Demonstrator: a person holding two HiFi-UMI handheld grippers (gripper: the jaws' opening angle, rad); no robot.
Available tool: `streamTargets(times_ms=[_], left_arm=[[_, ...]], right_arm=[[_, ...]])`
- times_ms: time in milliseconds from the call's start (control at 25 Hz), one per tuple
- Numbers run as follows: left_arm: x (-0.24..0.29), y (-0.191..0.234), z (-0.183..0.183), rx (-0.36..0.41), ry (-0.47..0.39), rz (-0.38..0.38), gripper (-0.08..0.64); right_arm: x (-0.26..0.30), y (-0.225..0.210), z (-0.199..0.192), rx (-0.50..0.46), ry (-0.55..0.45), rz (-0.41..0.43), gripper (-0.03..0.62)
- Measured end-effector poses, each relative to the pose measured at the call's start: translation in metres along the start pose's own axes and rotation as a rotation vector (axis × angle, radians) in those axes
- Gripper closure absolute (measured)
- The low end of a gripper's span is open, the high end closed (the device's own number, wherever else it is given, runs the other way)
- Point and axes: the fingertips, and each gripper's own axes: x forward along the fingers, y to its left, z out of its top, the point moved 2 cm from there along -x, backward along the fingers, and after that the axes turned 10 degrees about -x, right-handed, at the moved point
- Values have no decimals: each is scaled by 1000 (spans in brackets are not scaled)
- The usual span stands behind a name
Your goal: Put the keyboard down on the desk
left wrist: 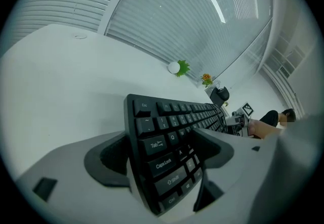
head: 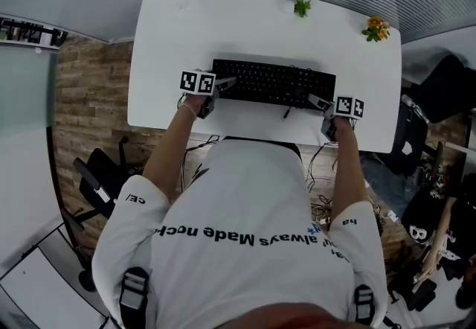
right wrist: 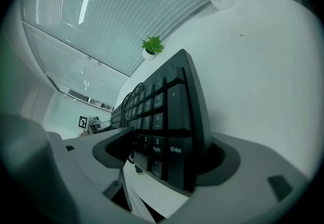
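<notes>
A black keyboard (head: 274, 83) lies lengthwise over the front half of the white desk (head: 163, 37). My left gripper (head: 221, 87) is shut on its left end, the jaws clamping the Tab and Caps Lock corner of the keyboard (left wrist: 162, 152). At the other end my right gripper (head: 318, 103) is shut on the numpad corner of the keyboard (right wrist: 174, 132), near the Enter key. I cannot tell whether the keyboard rests on the desk or hangs just above it. A thin cable end pokes out below its front edge.
A small green plant (head: 301, 7) and a pot of orange flowers (head: 376, 28) stand at the desk's back edge. A black office chair (head: 97, 182) is on the wooden floor to the left. Another person (head: 446, 238) sits at the lower right among cables.
</notes>
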Motion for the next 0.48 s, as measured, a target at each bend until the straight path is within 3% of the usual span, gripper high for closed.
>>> streamTargets(times_ms=[480], left_arm=[[-1, 7, 2, 25, 1, 77, 166]], right_arm=[[4, -2, 4, -41, 22, -88, 180]])
